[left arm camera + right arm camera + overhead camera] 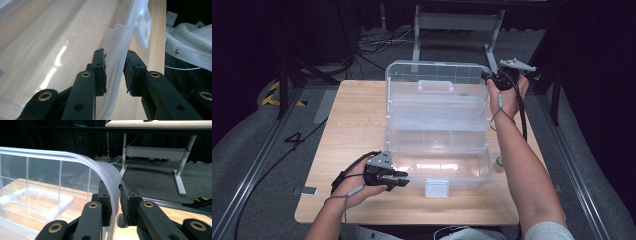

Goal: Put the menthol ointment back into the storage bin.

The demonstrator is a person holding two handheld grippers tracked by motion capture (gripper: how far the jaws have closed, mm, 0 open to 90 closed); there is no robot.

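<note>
A clear plastic storage box [437, 167] stands on the wooden table [354, 125] with its lid [437, 97] raised upright behind it. My left gripper [404, 178] is at the box's front left corner. In the left gripper view its pads [100, 72] pinch the box's thin front wall [113, 75], one inside and one outside. My right gripper [488, 79] is at the lid's top right corner. In the right gripper view it [115, 186] is shut on the lid's curved rim [107, 177].
A white latch [436, 188] hangs at the middle of the box's front [142, 27]. The lid carries a moulded handle [435, 85]. A person's light clothing [190, 50] is close to the table's near edge. A table frame [457, 30] stands on the floor beyond.
</note>
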